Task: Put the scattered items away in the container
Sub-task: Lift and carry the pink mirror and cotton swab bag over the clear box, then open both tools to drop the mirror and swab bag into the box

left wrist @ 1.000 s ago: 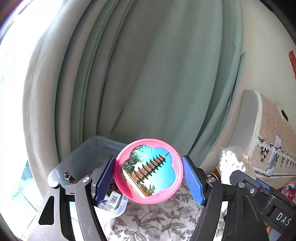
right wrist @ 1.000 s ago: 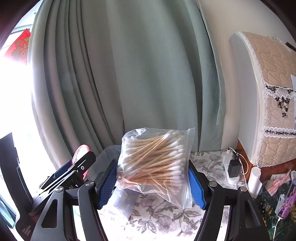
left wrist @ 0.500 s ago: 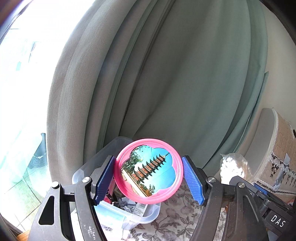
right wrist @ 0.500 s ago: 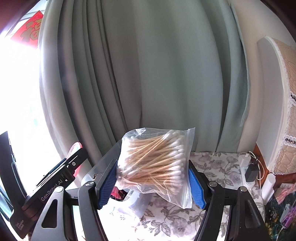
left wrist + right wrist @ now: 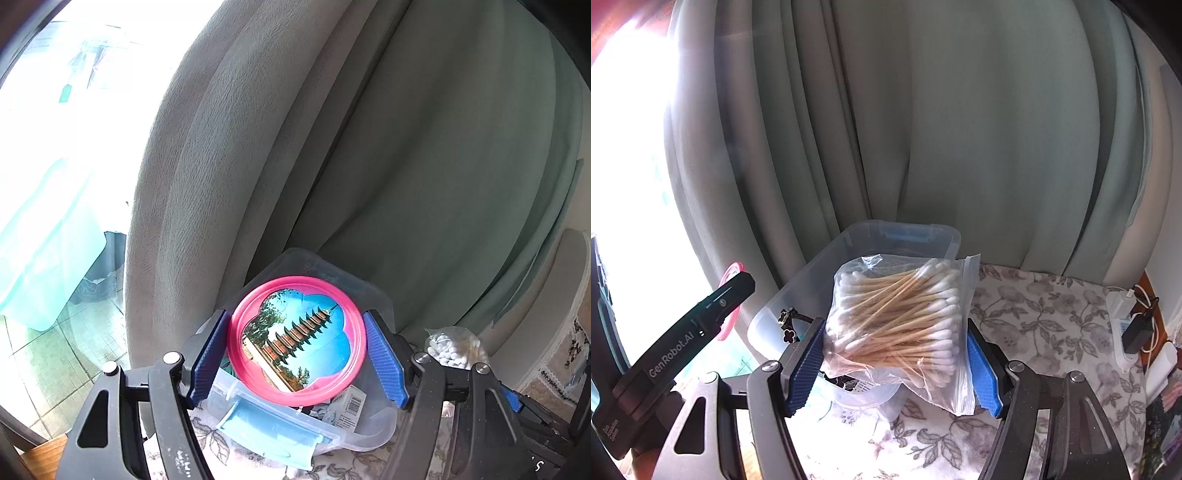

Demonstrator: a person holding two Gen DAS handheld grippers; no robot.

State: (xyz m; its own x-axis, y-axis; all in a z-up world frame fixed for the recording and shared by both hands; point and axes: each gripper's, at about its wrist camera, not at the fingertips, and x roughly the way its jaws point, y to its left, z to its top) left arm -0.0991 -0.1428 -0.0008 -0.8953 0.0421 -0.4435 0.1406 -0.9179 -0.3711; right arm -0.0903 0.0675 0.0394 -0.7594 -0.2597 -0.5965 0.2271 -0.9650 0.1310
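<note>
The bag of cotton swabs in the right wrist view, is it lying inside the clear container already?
No, the bag of cotton swabs is gripped by the right gripper above the clear container.

I see a grey-green curtain (image 5: 960,129) hanging in heavy folds across most of both views, 10 to 2 o'clock. Bright window (image 5: 74,110) at 9–10 o'clock in the left wrist view, blown out with daylight; pale tiled floor (image 5: 55,362) visible through it at 8 o'clock. In the right wrist view I get glare at 9 o'clock too. Floral tablecloth (image 5: 1052,332) covers the table from 3 to 6 o'clock. White power strip (image 5: 1123,325) with a black adapter (image 5: 1139,332) plugged in at 3–4 o'clock. Quilted beige cover with lace trim (image 5: 569,350) at 4 o'clock, left wrist view.
</note>
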